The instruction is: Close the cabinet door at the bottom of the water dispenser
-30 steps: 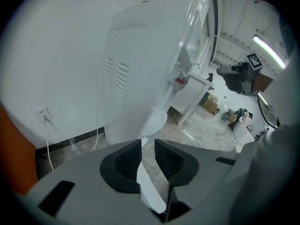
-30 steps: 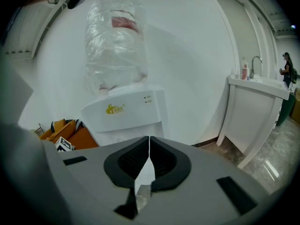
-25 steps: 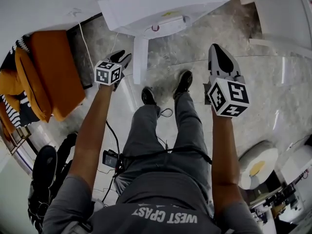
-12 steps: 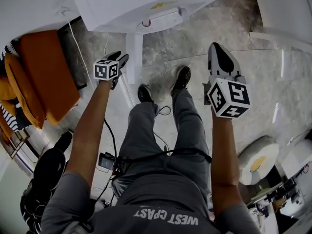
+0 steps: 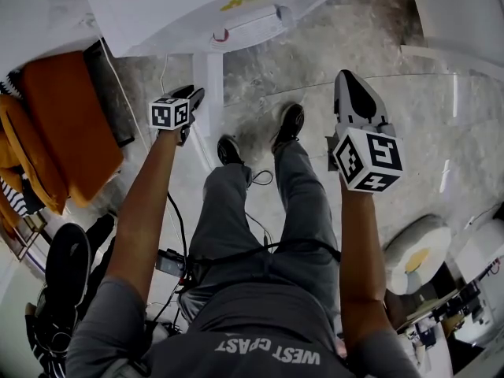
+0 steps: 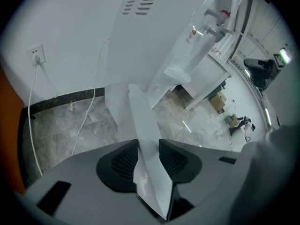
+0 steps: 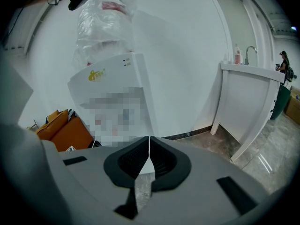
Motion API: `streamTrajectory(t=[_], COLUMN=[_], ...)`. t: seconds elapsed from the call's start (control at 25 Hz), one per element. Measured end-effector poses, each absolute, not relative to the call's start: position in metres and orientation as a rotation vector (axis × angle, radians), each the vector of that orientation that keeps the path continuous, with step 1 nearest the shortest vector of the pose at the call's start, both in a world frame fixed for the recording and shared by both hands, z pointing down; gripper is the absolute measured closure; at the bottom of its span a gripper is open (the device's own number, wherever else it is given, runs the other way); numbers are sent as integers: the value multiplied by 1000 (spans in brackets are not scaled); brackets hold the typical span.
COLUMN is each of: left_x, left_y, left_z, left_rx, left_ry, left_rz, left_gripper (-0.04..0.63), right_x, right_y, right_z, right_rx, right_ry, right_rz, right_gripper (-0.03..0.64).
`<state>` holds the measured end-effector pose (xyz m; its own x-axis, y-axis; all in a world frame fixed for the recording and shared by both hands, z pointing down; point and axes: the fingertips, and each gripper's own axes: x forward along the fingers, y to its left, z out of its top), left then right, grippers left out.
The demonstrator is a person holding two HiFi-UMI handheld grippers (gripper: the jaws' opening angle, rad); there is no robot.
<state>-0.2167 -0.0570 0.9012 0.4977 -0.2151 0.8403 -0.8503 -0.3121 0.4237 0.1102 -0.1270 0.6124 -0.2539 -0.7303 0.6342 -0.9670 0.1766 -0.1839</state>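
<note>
The free edge of the open cabinet door (image 6: pixel 142 121) is pinched between the closing jaws of the left gripper (image 6: pixel 148 149), presumably so it can be swung back against the water dispenser (image 6: pixel 154 36); the right gripper (image 7: pixel 149 149) is held aside, jaws pressed together on nothing.

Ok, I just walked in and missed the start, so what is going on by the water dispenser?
A person stands facing the water dispenser with a gripper in each hand. The left gripper has the edge of the open cabinet door between its jaws, which are closing on it; the door sticks out from the base, not yet shut. The right gripper is shut, empty, and held off to the side.
</note>
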Motion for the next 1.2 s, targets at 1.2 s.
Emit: streamTrajectory(t=[1.2], left_x=[-108], left_y=[-79], left_z=[903], left_rx=[1926], left_ry=[-771], left_rz=[789], left_gripper=[501], right_x=[158], right_y=[-139], right_z=[630], right_rx=[1651], right_ry=[-1998], right_rz=[848], right_gripper=[588])
